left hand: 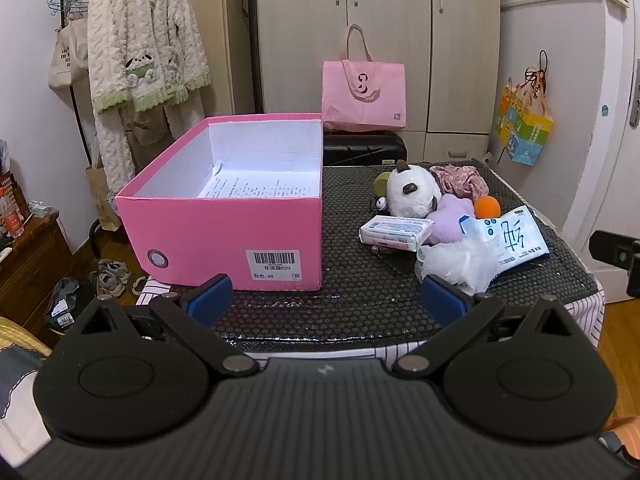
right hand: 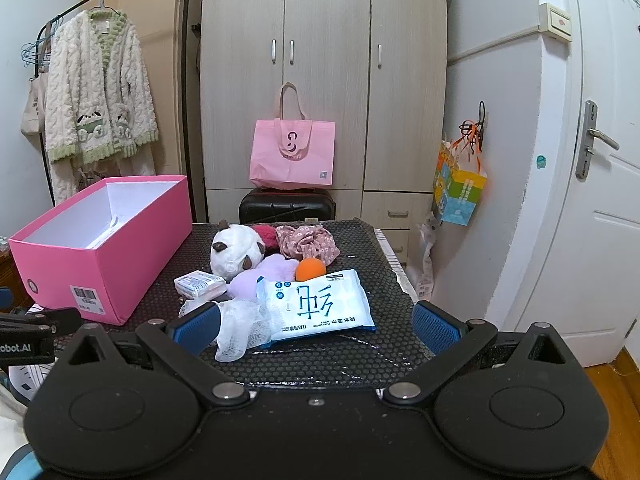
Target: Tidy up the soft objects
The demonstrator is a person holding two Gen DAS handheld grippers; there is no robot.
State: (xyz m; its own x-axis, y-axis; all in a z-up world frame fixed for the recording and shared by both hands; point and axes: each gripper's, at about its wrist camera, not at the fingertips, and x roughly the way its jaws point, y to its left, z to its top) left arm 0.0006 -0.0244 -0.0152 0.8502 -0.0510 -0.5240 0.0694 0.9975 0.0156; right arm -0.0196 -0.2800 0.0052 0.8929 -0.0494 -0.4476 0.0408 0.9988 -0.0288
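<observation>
An open pink box (left hand: 224, 236) (right hand: 100, 256) with paper inside stands on the left of the black mat. To its right lies a pile: a white plush toy (left hand: 412, 194) (right hand: 236, 254), a lilac plush (left hand: 452, 220) (right hand: 260, 276), an orange ball (left hand: 487, 206) (right hand: 310, 269), a floral scrunchie (left hand: 460, 178) (right hand: 308, 242), a small tissue pack (left hand: 396, 232) (right hand: 200, 283), a wet-wipes pack (left hand: 508, 240) (right hand: 316, 304) and a white mesh puff (left hand: 452, 260) (right hand: 236, 328). My left gripper (left hand: 326, 300) is open and empty before the box. My right gripper (right hand: 316, 326) is open, low around the wipes and puff.
The black mat (left hand: 360, 308) (right hand: 320, 360) covers a small table with striped cloth. Behind stand a black suitcase (right hand: 286, 208), a pink tote bag (right hand: 292, 156) and a wardrobe. A robe hangs on a rack at the left (right hand: 96, 120). A door is at the right (right hand: 592, 200).
</observation>
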